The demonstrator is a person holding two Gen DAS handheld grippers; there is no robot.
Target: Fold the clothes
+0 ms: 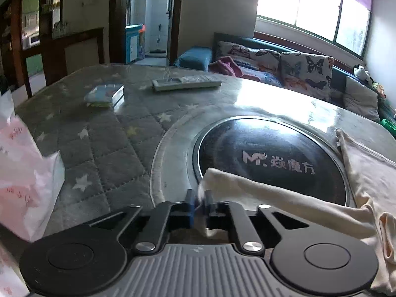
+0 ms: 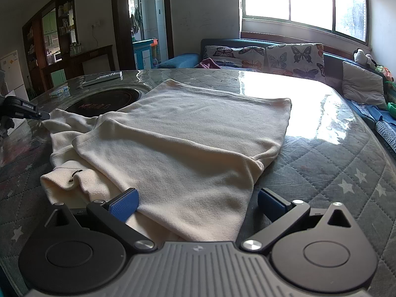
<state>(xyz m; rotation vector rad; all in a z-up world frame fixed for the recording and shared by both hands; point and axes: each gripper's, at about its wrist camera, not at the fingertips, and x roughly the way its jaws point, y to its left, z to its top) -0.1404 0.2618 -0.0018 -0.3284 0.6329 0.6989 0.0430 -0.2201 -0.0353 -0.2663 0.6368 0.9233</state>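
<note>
A cream long-sleeved garment (image 2: pixel 185 136) lies spread on the quilted, glass-topped table (image 2: pixel 334 163), with one side folded over its middle. My left gripper (image 1: pixel 199 198) is shut on the end of one cream sleeve (image 1: pixel 259 190), and the cloth bunches between its blue pads. That sleeve runs to the right over the round black hob (image 1: pixel 272 158) set in the table. In the right wrist view the left gripper (image 2: pixel 42 116) pinches the sleeve tip at the far left. My right gripper (image 2: pixel 198 205) stands open, its blue pads (image 2: pixel 126 204) on either side of the garment's near edge without pressing it.
A white remote control (image 1: pixel 185 83) and a small blue packet (image 1: pixel 104 94) lie at the table's far side. A pink-and-white plastic bag (image 1: pixel 22 173) stands at the left edge. A sofa with butterfly cushions (image 1: pixel 297 71) runs behind the table under the window.
</note>
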